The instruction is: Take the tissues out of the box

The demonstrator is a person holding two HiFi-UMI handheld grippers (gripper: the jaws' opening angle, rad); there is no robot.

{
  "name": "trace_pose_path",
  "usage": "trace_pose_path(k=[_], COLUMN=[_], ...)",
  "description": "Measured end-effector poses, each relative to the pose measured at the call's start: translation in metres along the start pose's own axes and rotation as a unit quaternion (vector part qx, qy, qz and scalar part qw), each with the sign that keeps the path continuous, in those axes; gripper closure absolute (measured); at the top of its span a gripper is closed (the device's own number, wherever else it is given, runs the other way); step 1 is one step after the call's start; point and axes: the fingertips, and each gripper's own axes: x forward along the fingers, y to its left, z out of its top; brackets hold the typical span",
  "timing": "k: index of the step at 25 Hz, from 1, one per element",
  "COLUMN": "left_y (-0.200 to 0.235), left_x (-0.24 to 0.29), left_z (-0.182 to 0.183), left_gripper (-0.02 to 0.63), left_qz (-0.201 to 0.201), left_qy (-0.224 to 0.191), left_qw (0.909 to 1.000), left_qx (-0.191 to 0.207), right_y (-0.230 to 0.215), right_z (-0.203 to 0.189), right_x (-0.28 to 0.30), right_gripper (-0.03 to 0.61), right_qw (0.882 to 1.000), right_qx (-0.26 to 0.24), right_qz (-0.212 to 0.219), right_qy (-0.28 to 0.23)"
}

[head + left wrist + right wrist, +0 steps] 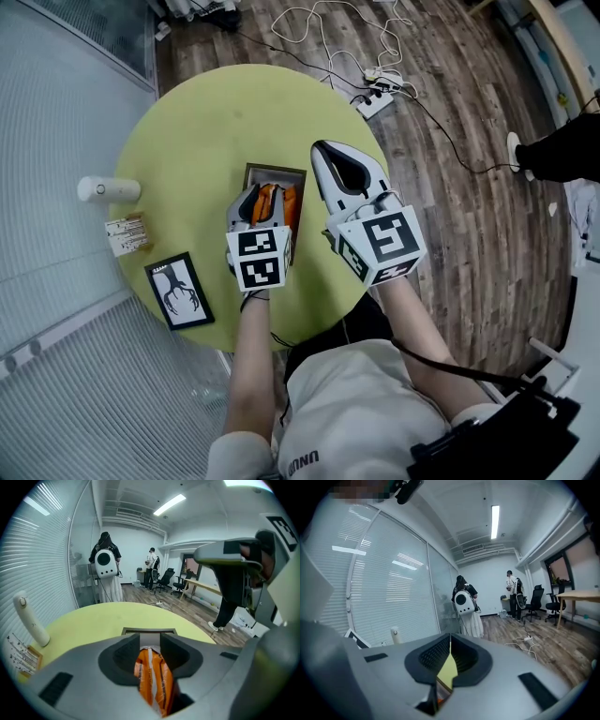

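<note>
A dark open box (275, 171) stands in the middle of the round yellow-green table (197, 141). Orange tissue packs (274, 202) stand upright inside it. My left gripper (266, 199) hangs over the box. Its jaws are open, with one orange pack (152, 677) standing between them. The box's far rim (149, 631) shows just beyond the jaws in the left gripper view. My right gripper (325, 150) hovers just right of the box, pointing away from me, shut and empty. In its own view the right gripper (450, 641) has its tips together, with the table showing below them.
A white cylinder (108, 189) lies at the table's left, with a small printed card (127, 234) and a black picture frame (178, 291) nearer me. A power strip (375, 98) and cables lie on the wooden floor beyond. A glass wall with blinds runs along the left. People (107, 564) stand far off.
</note>
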Motion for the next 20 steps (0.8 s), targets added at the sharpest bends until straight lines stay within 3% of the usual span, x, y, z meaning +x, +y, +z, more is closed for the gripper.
trace_pose_path(k=[13,20], left_y=[-0.005,-0.003], left_x=[0.023,0.027], left_z=[-0.034,-0.043], left_gripper=[0.454,0.454], left_qz=[-0.011,-0.011], left_qy=[0.074,0.094], left_qw=[0.997,0.9947], left_qx=[-0.019,-0.041], right_y=[-0.002,-0.005], right_z=[-0.008,-0.012], right_x=[0.003,0.002], right_gripper=[0.557,0.557], right_qw=[1.0,1.0], right_qx=[0.0,0.002], right_qz=[-0.005,-0.008], right_qy=[0.007,0.011])
